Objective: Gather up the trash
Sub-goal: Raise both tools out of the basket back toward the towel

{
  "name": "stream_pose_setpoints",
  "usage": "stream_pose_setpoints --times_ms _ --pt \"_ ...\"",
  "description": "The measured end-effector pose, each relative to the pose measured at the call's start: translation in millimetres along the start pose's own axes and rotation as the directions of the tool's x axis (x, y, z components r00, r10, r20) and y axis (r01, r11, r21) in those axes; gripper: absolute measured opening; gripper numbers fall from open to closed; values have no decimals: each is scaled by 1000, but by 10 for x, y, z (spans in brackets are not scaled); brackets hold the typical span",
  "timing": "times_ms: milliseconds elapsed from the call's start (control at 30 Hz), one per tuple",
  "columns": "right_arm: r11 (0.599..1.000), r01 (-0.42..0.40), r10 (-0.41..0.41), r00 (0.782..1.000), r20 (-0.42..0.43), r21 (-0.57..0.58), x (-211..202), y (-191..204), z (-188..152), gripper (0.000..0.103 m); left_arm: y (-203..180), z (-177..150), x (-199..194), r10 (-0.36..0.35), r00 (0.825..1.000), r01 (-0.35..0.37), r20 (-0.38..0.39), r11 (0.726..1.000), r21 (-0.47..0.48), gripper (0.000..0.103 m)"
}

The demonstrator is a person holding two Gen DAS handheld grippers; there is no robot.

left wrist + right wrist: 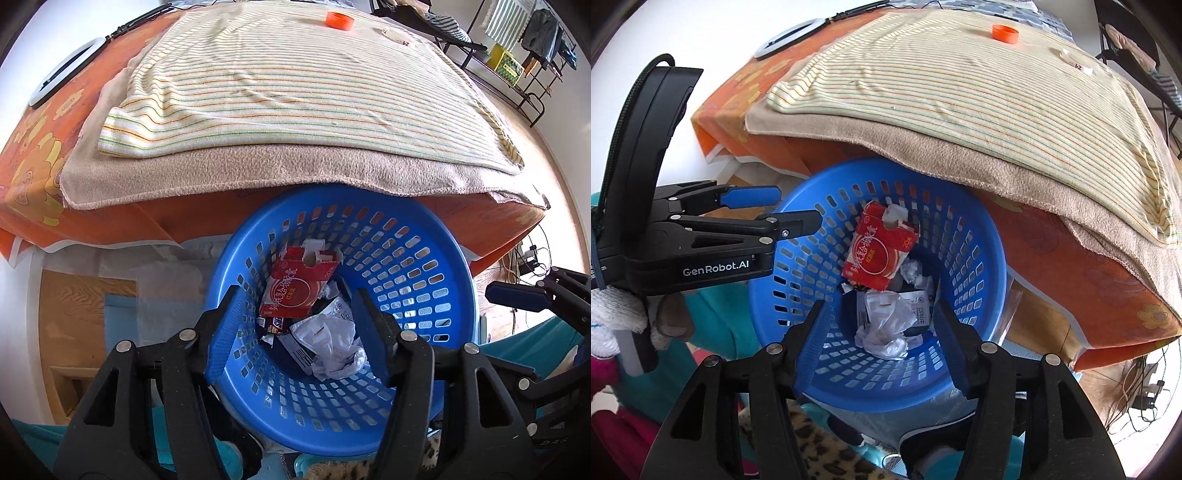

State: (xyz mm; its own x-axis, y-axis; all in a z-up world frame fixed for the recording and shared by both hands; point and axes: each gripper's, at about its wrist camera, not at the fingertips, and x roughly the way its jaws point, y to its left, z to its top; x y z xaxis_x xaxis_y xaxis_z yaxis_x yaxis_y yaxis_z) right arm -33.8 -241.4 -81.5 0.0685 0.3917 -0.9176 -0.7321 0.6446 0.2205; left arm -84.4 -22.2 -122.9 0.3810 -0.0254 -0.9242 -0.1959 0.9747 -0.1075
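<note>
I've got both grippers over the blue basket (436, 258), left gripper (299, 325) and right gripper (879, 332) released, nothing between the jaws; the red carton (877, 254) and crumpled white wrappers (886, 328) lie inside it, beside the table's orange cloth (33, 155)

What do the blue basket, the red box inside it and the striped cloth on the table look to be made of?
Blue basket: moulded plastic, slightly glossy, with regular punched slots.
Red box: printed cardboard, probably, with a torn flap showing pale inner board.
Striped cloth: soft woven or knitted fabric, matte, wrinkled.
</note>
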Motion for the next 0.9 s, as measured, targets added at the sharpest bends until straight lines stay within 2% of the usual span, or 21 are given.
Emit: stream_pose_setpoints --times_ms 100,500,900 --pt "1000 14 -14 1000 6 5 -19 -12 12 64 -1 18 -12 2 1000 -2 4 1000 -5 68" --pt "997 81 -81 996 33 12 -89 -56 110 66 31 108 -62 -11 1000 11 17 999 -30 68" --pt "988 136 -143 985 95 76 -302 -228 292 70 -9 302 -178 -21 998 22 54 999 -29 68"
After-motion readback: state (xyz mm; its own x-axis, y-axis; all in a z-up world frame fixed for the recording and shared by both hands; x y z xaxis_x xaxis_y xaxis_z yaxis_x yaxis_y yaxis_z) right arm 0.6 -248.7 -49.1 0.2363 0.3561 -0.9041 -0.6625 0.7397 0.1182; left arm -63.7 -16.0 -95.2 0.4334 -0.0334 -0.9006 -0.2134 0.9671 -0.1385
